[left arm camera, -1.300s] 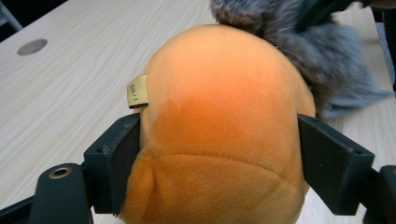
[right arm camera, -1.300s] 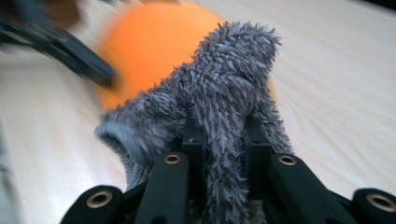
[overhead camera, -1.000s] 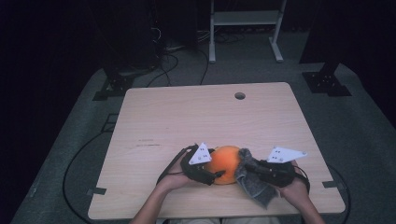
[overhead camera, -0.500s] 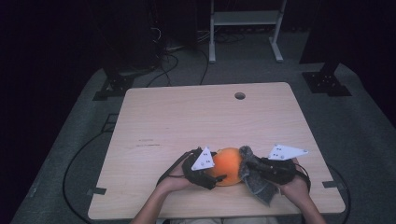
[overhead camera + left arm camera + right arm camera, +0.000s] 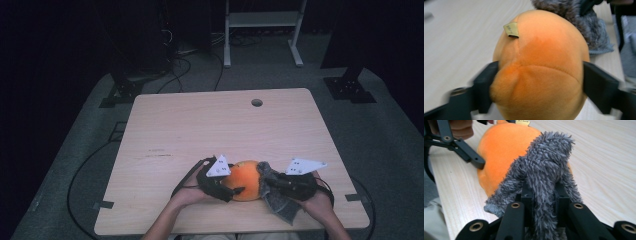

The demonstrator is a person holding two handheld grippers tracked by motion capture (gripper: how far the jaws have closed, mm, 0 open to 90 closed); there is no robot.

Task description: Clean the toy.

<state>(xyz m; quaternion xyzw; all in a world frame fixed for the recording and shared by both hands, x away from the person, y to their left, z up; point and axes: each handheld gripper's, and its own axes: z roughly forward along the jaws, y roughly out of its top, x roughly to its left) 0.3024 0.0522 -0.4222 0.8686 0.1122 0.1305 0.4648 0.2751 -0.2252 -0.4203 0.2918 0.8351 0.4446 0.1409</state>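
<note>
Your left gripper (image 5: 234,186) sat at the near edge of the wooden table (image 5: 200,130), left of centre, and its jaws had just been closing — in the left gripper view they pressed into both sides of the orange plush toy (image 5: 539,67), denting its soft fur, so you had it clamped between them. The toy lay on the table just in front of you, between your two hands, with a small yellow tag (image 5: 511,30) at its seam. Against its right side rested the grey fuzzy cloth (image 5: 280,200), touching the plush and draping toward the table's near edge. Your right gripper (image 5: 543,195) held that cloth — its jaws stood narrow, pinched tight on a fold of the grey pile, which rose up between them and leaned against the orange toy in the right gripper view.
</note>
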